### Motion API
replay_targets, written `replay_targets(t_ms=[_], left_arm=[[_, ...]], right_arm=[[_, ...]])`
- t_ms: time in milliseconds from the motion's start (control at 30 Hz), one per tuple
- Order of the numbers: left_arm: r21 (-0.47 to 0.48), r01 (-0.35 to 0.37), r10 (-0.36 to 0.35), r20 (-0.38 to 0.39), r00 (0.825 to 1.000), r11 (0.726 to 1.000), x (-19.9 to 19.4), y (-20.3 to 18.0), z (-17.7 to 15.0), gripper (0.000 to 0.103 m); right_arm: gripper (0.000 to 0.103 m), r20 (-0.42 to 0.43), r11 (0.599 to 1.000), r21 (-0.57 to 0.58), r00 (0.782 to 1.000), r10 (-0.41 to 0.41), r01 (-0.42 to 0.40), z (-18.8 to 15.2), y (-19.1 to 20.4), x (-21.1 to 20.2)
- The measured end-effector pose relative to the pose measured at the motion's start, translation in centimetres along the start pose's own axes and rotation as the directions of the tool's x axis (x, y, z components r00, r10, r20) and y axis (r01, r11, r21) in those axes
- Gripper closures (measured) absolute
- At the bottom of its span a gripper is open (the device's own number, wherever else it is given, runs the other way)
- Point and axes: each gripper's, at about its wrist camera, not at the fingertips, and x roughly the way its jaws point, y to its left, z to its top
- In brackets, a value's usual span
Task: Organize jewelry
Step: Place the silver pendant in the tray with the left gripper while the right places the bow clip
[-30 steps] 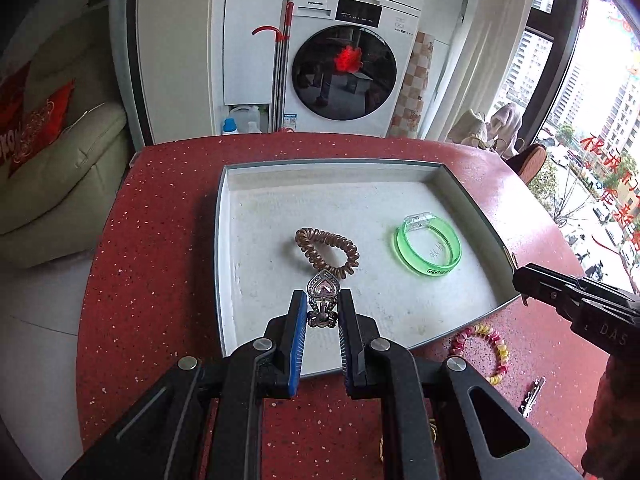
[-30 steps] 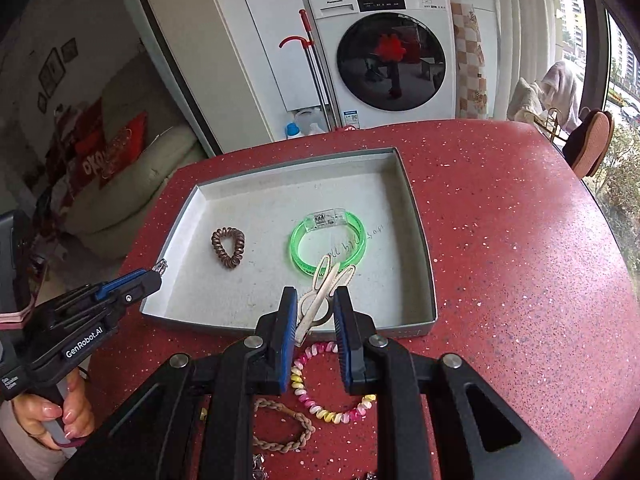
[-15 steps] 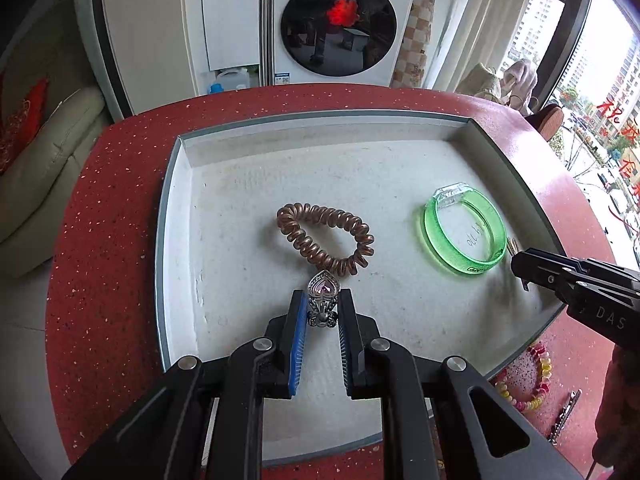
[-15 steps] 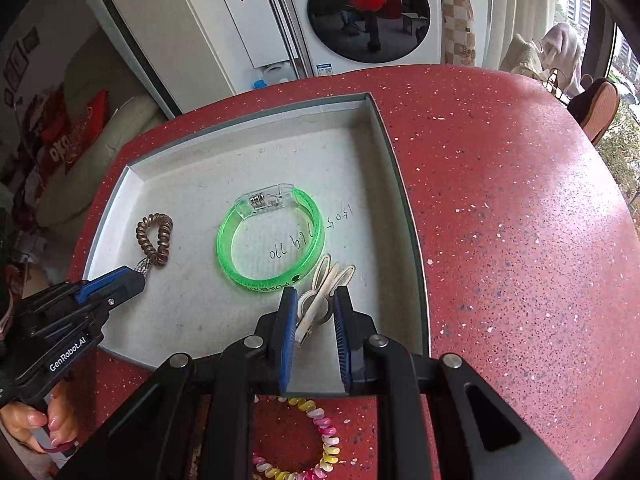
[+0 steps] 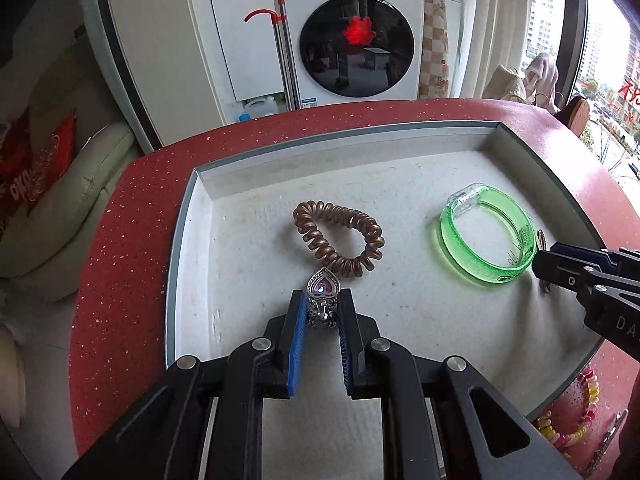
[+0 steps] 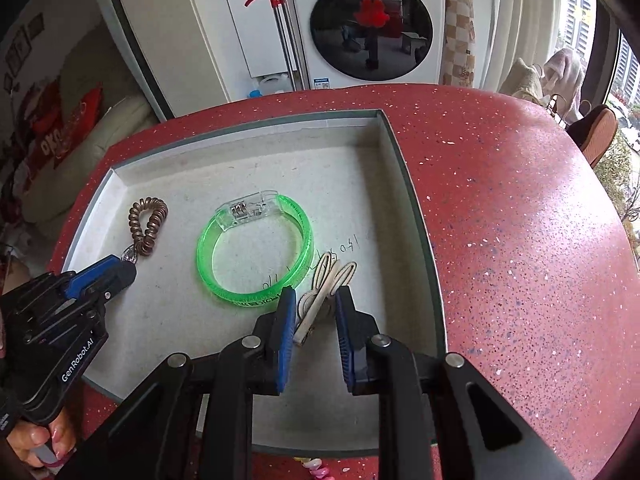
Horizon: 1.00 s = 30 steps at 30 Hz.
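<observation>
A grey tray with a white felt floor sits on the red table. My left gripper is shut on a silver heart clip with a pink stone, low over the tray beside a brown spiral hair tie. My right gripper has its jaws parted around a cream hair clip, which lies on the tray floor beside a green bangle. The bangle also shows in the left wrist view. The left gripper appears at the left of the right wrist view.
A colourful bead bracelet and a dark metal clip lie on the red table outside the tray's near right edge. A washing machine and a sofa stand beyond the table.
Both grippers have moved forward and lower over the tray. The right jaws have widened and the cream hair clip now rests on the tray floor. The left still holds the heart clip.
</observation>
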Motion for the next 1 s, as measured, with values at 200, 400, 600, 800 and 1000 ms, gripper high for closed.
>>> replay_targets(t_ms=[200, 400, 600, 800, 1000], left_arm=[[-0.037, 0.024, -0.023, 0.024, 0.999, 0.999, -1.1, 0.5, -0.1, 0.069], [-0.064, 0.033, -0.030, 0.049, 0.998, 0.997, -2.4, 0.9, 0.2, 0.069], [-0.079, 0.045, -0.040, 0.067, 0.997, 0.996, -3.5, 1.2, 0.1, 0.069], [-0.091, 0.059, -0.053, 0.072, 0.996, 0.994, -4.6, 1.4, -0.1, 0.069], [-0.122, 0.012, 0.006, 0.142, 0.990, 0.992, -6.9, 2.3, -1.0, 0.000]], right_arm=[[0.056, 0.040, 0.999, 0.015, 0.999, 0.033, -0.034, 0.0, 0.1, -1.5], [0.055, 0.071, 0.998, 0.034, 0.996, 0.055, -0.058, 0.0, 0.1, -3.0], [0.054, 0.088, 0.996, 0.048, 0.994, 0.071, -0.075, -0.3, 0.3, -4.1], [0.054, 0.104, 0.995, 0.049, 0.991, 0.080, -0.085, -0.6, 0.4, -5.3], [0.052, 0.128, 0.994, 0.053, 0.988, 0.092, -0.099, -1.2, 0.2, -7.0]])
